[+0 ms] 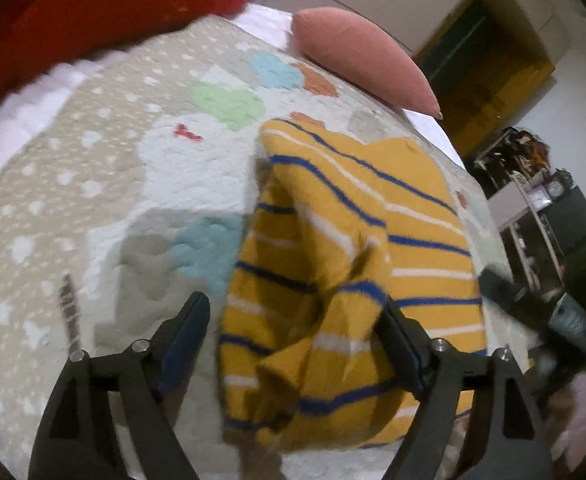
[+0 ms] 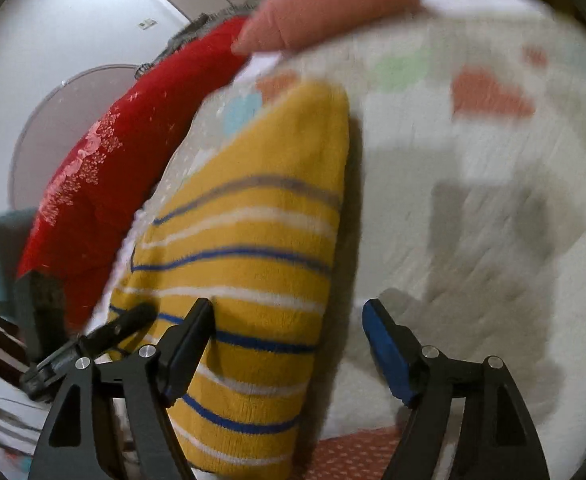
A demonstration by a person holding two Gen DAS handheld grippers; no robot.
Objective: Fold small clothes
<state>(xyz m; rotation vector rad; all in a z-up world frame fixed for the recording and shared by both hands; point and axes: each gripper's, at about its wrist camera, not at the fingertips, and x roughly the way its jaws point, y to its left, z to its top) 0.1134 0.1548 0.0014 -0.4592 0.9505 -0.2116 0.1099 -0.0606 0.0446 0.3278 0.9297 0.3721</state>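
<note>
A small yellow knitted sweater (image 1: 345, 264) with blue and white stripes lies partly folded on a patterned bedspread (image 1: 93, 184). My left gripper (image 1: 295, 312) is open, its jaws wide apart over the sweater's near bunched edge, holding nothing. In the right wrist view the sweater (image 2: 253, 240) lies flat, reaching under the left finger. My right gripper (image 2: 289, 316) is open above the sweater's right edge and the bedspread (image 2: 473, 208). The other gripper shows at the right edge of the left view (image 1: 549, 312) and at the lower left of the right view (image 2: 93, 344).
A pink pillow (image 1: 357, 52) and a red blanket (image 1: 105, 8) lie at the bed's far side; both also show in the right view, pillow (image 2: 333, 4) and blanket (image 2: 133, 152). Shelving with clutter (image 1: 533, 200) stands beyond the bed edge.
</note>
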